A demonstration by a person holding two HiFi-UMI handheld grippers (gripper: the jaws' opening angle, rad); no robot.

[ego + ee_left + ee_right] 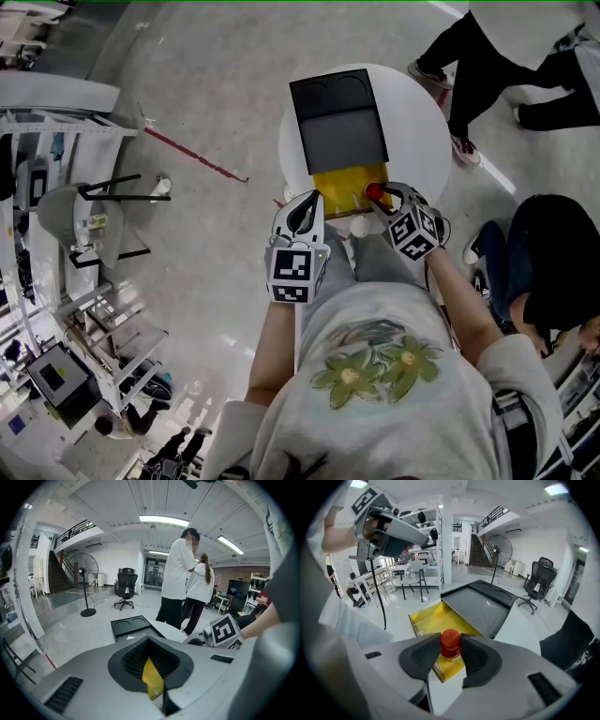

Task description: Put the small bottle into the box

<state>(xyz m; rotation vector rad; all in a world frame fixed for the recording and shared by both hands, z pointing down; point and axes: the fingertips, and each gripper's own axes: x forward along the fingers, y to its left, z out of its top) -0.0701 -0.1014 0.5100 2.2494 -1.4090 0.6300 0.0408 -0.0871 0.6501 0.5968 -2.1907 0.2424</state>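
Note:
A small bottle with a red cap point(374, 193) point(450, 644) sits between the pads of my right gripper point(382, 199) point(451, 656), which is shut on it just above the near right corner of the open yellow box point(342, 183) point(433, 618). The yellow box lies on a round white table point(422, 122), against a black tray-like lid point(337, 122) point(480, 604) point(133, 625). My left gripper point(312, 199) point(152, 679) is at the box's near left corner, shut on a yellow flap of the box point(151, 677).
A person in dark trousers point(487, 66) stands at the table's far right, and another in black point(553, 262) is low at the right. In the left gripper view two people point(180, 573) stand beyond the table. Metal racks point(56, 187) fill the left side.

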